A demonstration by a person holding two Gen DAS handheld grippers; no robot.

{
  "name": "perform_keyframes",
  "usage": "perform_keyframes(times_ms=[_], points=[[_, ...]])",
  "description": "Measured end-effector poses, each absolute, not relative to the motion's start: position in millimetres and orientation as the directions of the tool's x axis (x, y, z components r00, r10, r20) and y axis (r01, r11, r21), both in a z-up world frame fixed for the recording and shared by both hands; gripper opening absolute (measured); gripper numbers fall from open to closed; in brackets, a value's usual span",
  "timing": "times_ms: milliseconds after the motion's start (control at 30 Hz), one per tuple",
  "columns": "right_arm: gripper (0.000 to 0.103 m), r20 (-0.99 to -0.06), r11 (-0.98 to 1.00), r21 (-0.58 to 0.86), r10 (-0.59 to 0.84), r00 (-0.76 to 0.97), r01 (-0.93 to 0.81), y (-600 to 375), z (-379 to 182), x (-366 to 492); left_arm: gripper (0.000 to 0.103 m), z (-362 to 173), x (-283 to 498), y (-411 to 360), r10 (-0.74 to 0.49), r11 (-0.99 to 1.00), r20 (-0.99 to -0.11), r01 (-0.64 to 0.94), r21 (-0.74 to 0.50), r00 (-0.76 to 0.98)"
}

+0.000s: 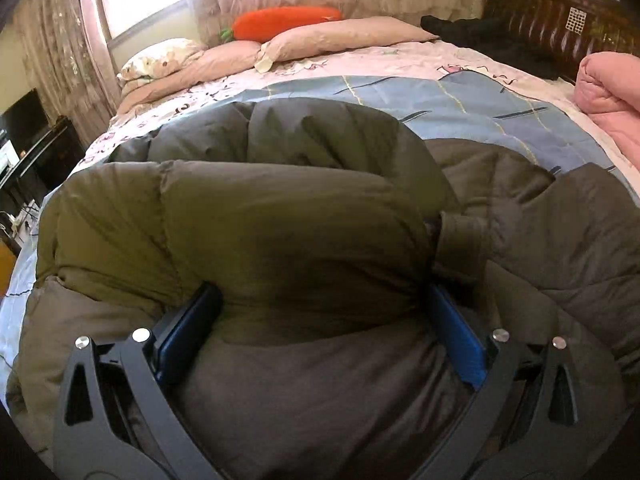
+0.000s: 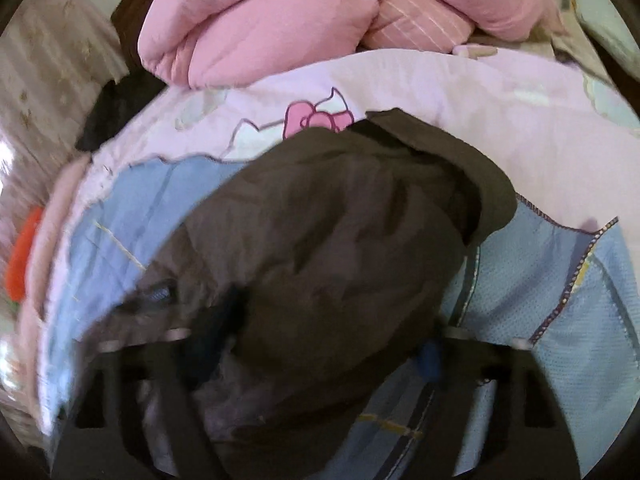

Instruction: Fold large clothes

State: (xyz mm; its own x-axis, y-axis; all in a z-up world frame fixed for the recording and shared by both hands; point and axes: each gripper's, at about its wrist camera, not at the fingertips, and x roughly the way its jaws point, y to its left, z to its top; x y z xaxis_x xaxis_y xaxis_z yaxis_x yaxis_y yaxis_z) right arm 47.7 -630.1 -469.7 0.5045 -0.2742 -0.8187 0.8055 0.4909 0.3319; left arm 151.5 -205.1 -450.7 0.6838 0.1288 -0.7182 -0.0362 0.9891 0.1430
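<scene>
- Padding of an olive-brown puffer jacket [image 1: 280,216] fills the gap of the left gripper [image 1: 320,316]; its blue pads [image 1: 460,340] sit wide apart but press into a thick roll of the fabric from both sides, so the claw pinches the jacket.
- From that grip, the jacket's bulk spreads toward 12 o'clock and out to 3 o'clock, lying on a blue checked sheet [image 1: 480,108] on the bed.
- Beyond the sheet at 12 o'clock lie pale pink pillows [image 1: 340,36] with an orange carrot cushion [image 1: 288,20] behind them; a dark garment [image 1: 492,40] rests at 1 o'clock against the wooden headboard [image 1: 560,12].
- A pink quilt [image 1: 612,92] sits at 3 o'clock on the bed's edge.
- Right gripper [image 2: 324,344] appears blurred; jacket fabric [image 2: 340,240] lies between its fingers and hides most of them, and I cannot tell whether they clamp it.
- From the right claw, the jacket runs toward 12 o'clock over the blue sheet [image 2: 580,340] and a lilac cartoon-print cover [image 2: 480,92].
- The pink quilt [image 2: 260,20] is heaped at 12 o'clock beyond that cover.
</scene>
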Motion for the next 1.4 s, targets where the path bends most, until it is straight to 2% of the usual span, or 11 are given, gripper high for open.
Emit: perform_keyframes(times_ms=[33, 100, 200, 433, 667, 833, 1000, 1200, 1300, 1367, 1400], points=[[0.034, -0.813, 0.498, 0.349, -0.261, 0.521, 0.794, -629.8, -470.5, 47.9, 0.101, -453.6, 152.1, -208.2, 0.123, 0.990, -0.717, -0.033, 0.138, 0.686], [0.020, -0.802, 0.517, 0.378, -0.231, 0.550, 0.768, -630.0, -466.6, 49.8, 0.101, -456.6, 148.9, -208.4, 0.107, 0.993, -0.713, -0.032, 0.118, 0.693], [0.012, -0.787, 0.564, 0.364, -0.239, 0.568, 0.741, -626.2, -444.2, 54.7, 0.101, -458.6, 150.3, -207.5, 0.107, 0.993, -0.700, -0.036, 0.115, 0.706], [0.011, -0.654, 0.778, 0.336, -0.213, 0.726, 0.531, -577.4, -341.4, 80.4, 0.101, -460.8, 148.4, -205.5, 0.099, 0.994, -0.695, -0.038, 0.103, 0.713], [0.011, -0.545, 0.967, 0.248, 0.089, 0.834, 0.059, -420.9, -247.1, 130.6, 0.101, -458.2, 152.0, -200.9, 0.073, 0.997, -0.723, -0.028, 0.074, 0.687], [0.011, -0.594, 0.955, 0.253, 0.278, 0.755, -0.153, -312.8, -248.3, 135.9, 0.101, -427.9, 159.8, -177.7, -0.071, 0.995, -0.797, -0.009, -0.096, 0.599], [0.011, -0.651, 0.920, 0.307, 0.390, 0.651, -0.245, -236.1, -266.0, 127.4, 0.101, -369.3, 137.1, -98.6, -0.301, 0.916, -0.745, -0.035, -0.399, 0.596], [0.011, -0.743, 0.922, 0.139, 0.338, 0.577, -0.361, -146.9, -303.7, 107.6, 0.101, -356.9, 82.6, 30.0, -0.192, 0.901, -0.785, -0.212, -0.379, 0.589], [0.021, -0.768, 0.917, 0.087, 0.310, 0.560, -0.388, -121.5, -333.4, 95.6, 0.101, -370.7, 66.7, 74.0, -0.152, 0.891, -0.813, -0.279, -0.359, 0.561], [0.044, -0.808, 0.910, 0.123, 0.323, 0.492, -0.397, -110.7, -352.2, 94.9, 0.101, -375.6, 62.3, 84.8, -0.152, 0.892, -0.820, -0.280, -0.354, 0.553], [0.065, -0.822, 0.903, 0.159, 0.345, 0.453, -0.399, -105.0, -360.1, 94.8, 0.101, -378.0, 60.1, 87.0, -0.149, 0.893, -0.822, -0.282, -0.351, 0.550]])
